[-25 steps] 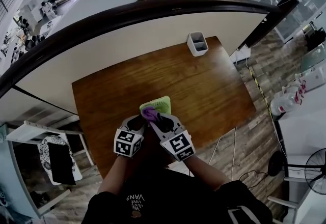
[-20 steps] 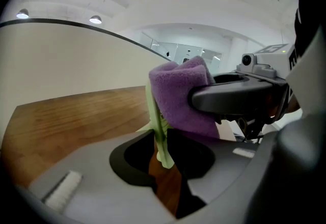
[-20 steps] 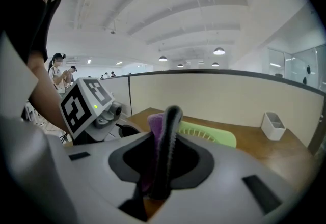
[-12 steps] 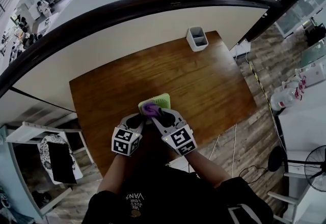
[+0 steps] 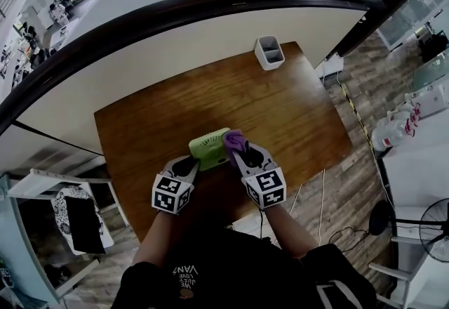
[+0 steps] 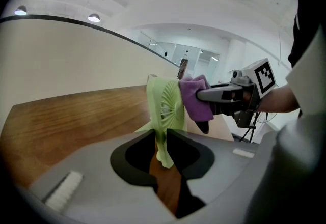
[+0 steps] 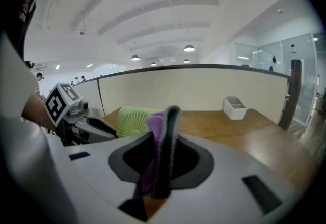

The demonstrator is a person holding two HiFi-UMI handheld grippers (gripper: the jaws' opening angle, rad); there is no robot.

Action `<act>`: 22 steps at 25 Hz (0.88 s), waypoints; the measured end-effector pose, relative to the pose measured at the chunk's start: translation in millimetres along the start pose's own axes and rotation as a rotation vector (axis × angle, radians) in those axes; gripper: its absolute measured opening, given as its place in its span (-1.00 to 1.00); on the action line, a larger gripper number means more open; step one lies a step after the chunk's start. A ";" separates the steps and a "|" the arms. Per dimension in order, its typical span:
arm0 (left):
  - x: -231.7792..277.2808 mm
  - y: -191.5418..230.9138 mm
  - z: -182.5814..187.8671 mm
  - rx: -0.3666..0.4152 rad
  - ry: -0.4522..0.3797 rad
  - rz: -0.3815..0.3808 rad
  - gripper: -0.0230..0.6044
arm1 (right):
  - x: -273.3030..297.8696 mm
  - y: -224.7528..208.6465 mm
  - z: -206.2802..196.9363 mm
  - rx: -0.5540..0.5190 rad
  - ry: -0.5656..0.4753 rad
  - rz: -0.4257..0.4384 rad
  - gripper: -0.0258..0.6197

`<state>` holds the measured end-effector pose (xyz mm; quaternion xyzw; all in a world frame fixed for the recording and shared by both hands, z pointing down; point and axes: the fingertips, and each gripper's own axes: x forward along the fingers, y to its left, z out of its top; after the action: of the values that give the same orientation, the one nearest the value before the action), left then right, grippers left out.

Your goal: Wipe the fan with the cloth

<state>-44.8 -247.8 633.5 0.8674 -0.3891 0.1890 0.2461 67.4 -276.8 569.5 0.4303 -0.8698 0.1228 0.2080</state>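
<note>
The left gripper has just been closing its jaws, and they now stand narrow, pinching the lower stem of the green fan, which is held upright over the near part of the wooden table. The right gripper has its jaws clamped tight on the purple cloth, whose bunched end touches the fan's round grille

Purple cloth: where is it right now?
In the head view, the purple cloth sits near the middle of the frame, clamped in the right gripper and held against the right side of the green fan.
</note>
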 end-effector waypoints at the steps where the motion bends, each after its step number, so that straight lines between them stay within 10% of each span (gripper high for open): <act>1: 0.2 -0.2 0.1 0.001 0.000 -0.001 -0.67 | -0.6 -4.4 -1.4 0.011 0.002 -0.013 -0.63; 7: 1.0 -1.6 -0.1 -0.004 0.000 0.008 -0.66 | -8.1 -11.3 -6.8 0.046 0.012 -0.064 -0.63; 22: -25.1 3.6 -6.7 -0.028 -0.027 0.078 -0.70 | 21.9 111.8 -18.4 -0.132 0.056 0.263 -0.63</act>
<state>-64.2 -231.4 626.9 0.8505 -0.4284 0.1811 0.2455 -29.1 -217.8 592.2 0.2946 -0.9186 0.1036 0.2422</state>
